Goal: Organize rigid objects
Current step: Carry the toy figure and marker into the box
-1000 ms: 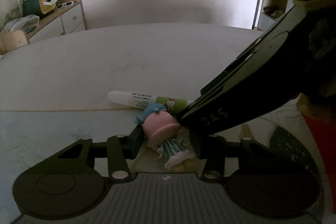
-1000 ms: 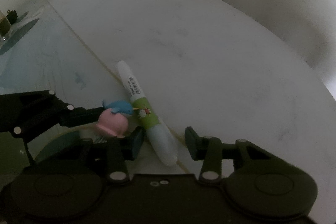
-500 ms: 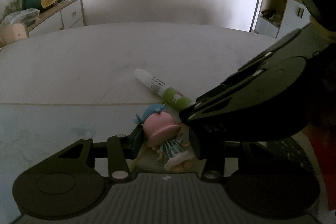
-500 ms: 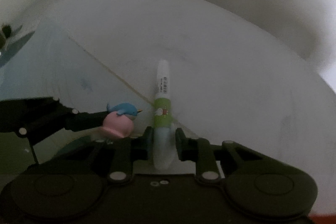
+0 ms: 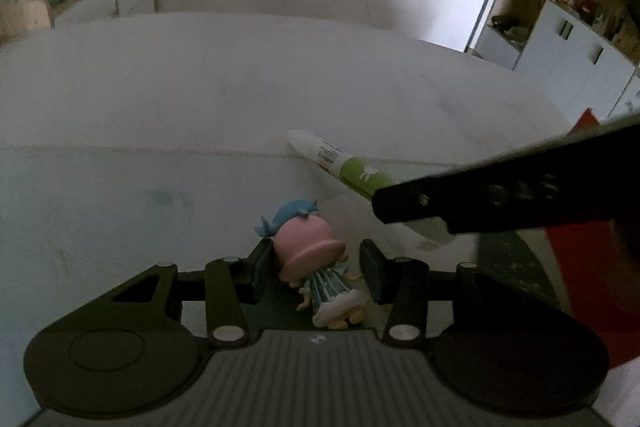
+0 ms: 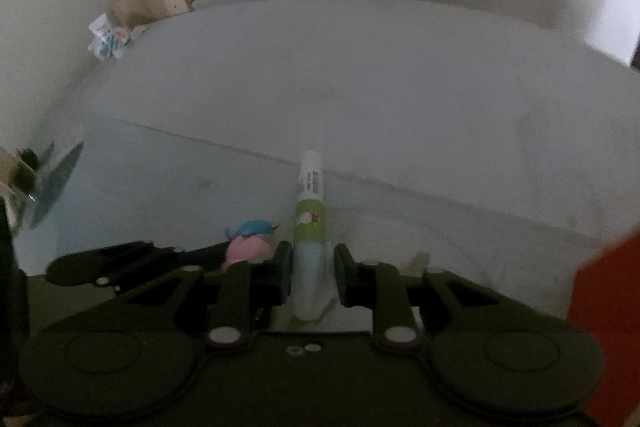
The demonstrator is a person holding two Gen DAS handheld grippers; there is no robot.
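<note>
The right hand-held gripper (image 6: pixel 308 273) clamps the tube (image 6: pixel 310 223) — the left hand-held gripper (image 5: pixel 316 267) holds the figurine (image 5: pixel 310 255).

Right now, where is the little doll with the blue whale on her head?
The doll sits between the left gripper's fingers, low in the left wrist view. The green and white marker, held by the right gripper, is just to her right.
</note>
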